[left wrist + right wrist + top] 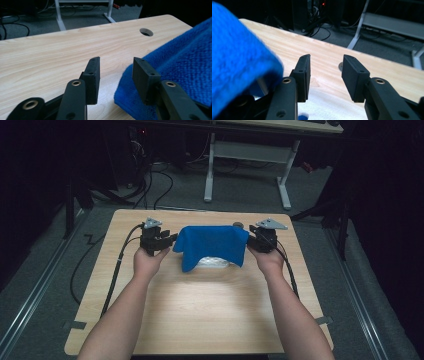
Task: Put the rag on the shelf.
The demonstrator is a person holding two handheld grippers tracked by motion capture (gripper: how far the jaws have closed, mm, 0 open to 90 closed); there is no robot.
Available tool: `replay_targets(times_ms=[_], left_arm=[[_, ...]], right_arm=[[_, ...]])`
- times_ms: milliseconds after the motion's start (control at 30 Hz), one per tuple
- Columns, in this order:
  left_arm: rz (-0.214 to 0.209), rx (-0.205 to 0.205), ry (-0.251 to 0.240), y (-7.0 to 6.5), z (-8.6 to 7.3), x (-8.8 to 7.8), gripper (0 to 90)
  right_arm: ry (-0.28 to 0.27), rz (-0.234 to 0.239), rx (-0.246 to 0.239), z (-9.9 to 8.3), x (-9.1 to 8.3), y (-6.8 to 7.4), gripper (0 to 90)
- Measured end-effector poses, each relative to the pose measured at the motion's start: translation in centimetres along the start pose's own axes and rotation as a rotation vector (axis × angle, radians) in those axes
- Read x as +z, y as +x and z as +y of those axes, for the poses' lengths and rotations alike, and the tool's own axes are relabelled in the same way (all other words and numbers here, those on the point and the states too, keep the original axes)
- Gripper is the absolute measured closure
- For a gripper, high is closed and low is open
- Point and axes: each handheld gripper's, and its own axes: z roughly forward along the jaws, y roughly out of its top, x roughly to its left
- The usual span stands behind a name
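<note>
In the high view, a blue towel (214,245) is draped over a whitish object (214,263) near the far middle of the light wooden table (200,310); only the object's lower edge peeks out beneath the cloth's front hem, too little to name it. The left gripper (167,241) sits just beside the towel's left edge, the right gripper (251,241) just beside its right edge, each held in a hand with the forearm coming in from the bottom. A small dark round thing (238,225) sits at the table's far edge behind the towel. A white-legged desk frame (247,165) stands on the grey floor beyond.

In the left gripper view, the two black jaws stand apart with bare table between them; the towel (185,65) lies to the right, its fuzzy edge beside and behind the right-hand jaw, not pinched. A round hole (146,32) shows in the tabletop farther off.

In the right gripper view, the jaws stand apart with nothing between them. The towel (237,60) bulges at the left, beside the left-hand jaw, and a white surface (329,107) lies below the jaws.

No brand, label or writing can be read in any view.
</note>
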Motion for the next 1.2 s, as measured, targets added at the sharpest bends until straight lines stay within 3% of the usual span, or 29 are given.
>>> replay_targets(times_ms=[233, 400, 500, 667, 800, 900, 1000, 1100, 1200], left_arm=[[0.015, 0.013, -0.01, 0.2, 0.5, -1.2, 58.3], [0.032, 0.045, -0.011, 0.0, 0.3, -2.1, 58.3], [0.03, 0.02, -0.03, 0.1, 0.1, -2.6, 57.8], [0.041, 0.014, -0.031, 0.3, -0.9, -3.6, 57.0], [0.04, 0.006, -0.032, 0.5, -1.8, -4.4, 56.7], [0.04, 0.006, -0.031, 0.5, -2.4, -5.0, 56.6], [0.042, 0.005, -0.023, 0.5, -3.1, -5.7, 56.8], [0.03, 0.006, -0.024, 0.3, -3.8, -6.4, 56.6], [0.016, 0.014, -0.033, -0.2, -4.4, -7.1, 55.5]], right_arm=[[-0.005, -0.014, -0.007, 0.4, -0.7, -0.4, 57.5], [-0.009, 0.003, 0.025, 0.5, -1.6, -0.7, 55.7], [-0.012, 0.002, 0.005, 0.5, -2.2, -0.7, 55.1], [-0.029, -0.011, -0.012, 0.2, -3.4, -0.7, 54.3], [-0.008, -0.019, -0.017, -0.5, -4.1, -1.0, 52.5], [-0.031, -0.027, -0.011, -1.1, -4.9, -1.1, 52.3], [-0.009, -0.019, -0.025, -1.6, -5.5, -1.3, 50.2], [-0.036, -0.025, -0.038, -2.0, -6.3, -1.1, 50.4], [-0.018, -0.005, -0.041, -2.4, -7.0, -0.8, 48.7]])
